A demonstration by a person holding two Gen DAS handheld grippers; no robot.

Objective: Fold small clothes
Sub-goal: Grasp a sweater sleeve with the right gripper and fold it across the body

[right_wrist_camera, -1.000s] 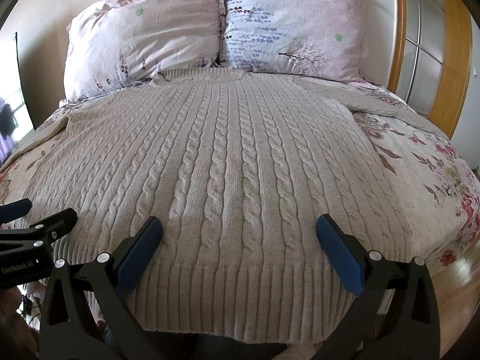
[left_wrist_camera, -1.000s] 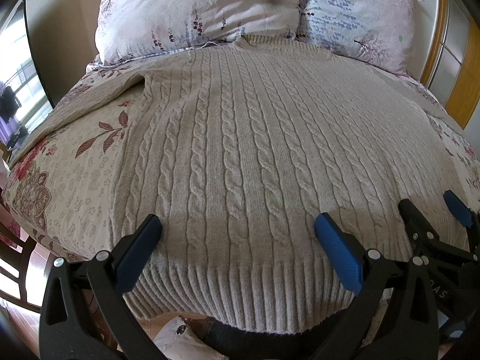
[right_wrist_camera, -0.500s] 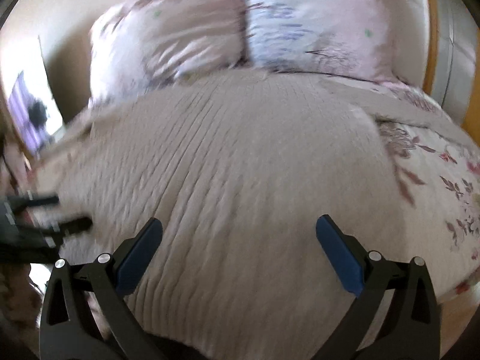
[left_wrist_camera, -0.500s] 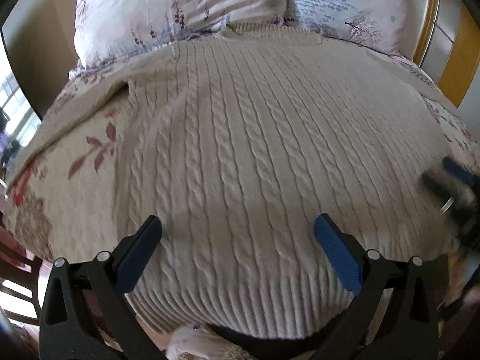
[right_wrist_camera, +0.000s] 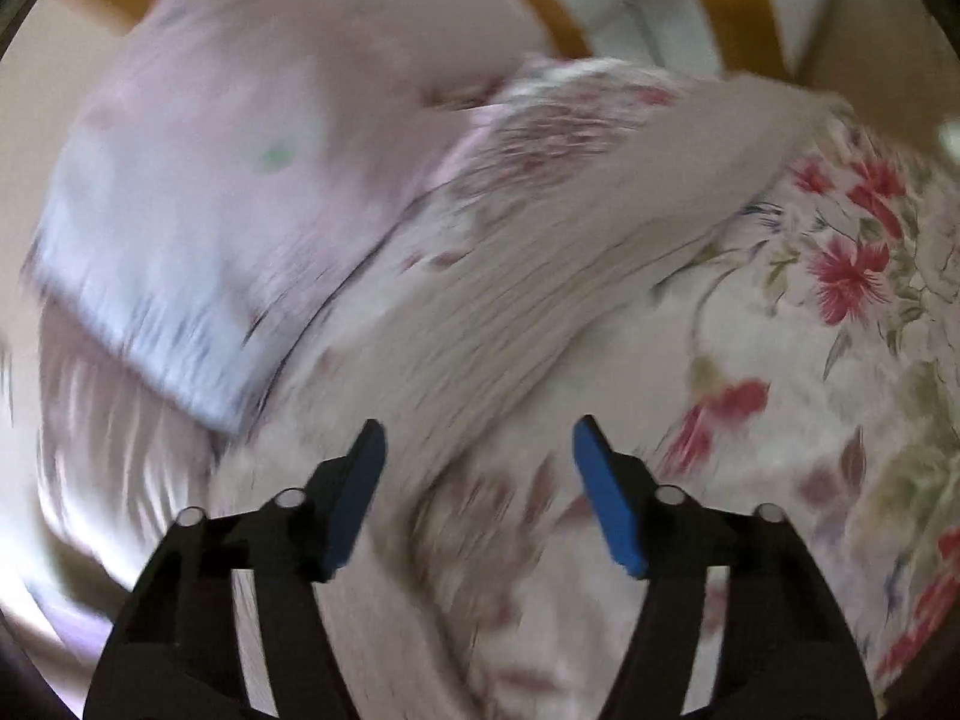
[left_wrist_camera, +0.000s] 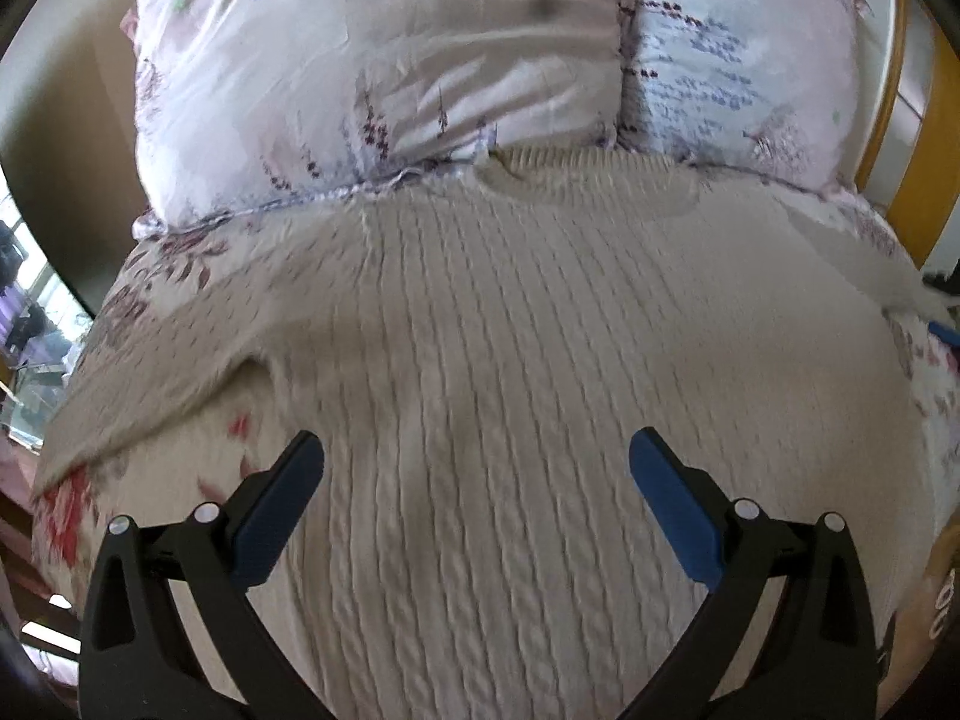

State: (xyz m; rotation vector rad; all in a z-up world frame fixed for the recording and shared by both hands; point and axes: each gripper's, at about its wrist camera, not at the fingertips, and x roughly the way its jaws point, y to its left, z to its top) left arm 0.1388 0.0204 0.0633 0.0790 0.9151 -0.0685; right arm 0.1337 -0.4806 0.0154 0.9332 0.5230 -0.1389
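Sweater (left_wrist_camera: 540, 390) lies lengthwise, collar toward pillows (left_wrist_camera: 384, 78) (both grippers (left_wrist_camera: 477, 501) (right_wrist_camera: 477, 480) gape, holding nothing).

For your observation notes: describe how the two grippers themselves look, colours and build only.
Both match: the left gripper and right gripper each have two black plastic arms studded with silver rivets, ending in flat blue pads. No cables or sleeves show.

Home bedroom, bed with floral sheet (left_wrist_camera: 150, 324), two pillows (left_wrist_camera: 372, 78), wooden headboard (left_wrist_camera: 918, 138)
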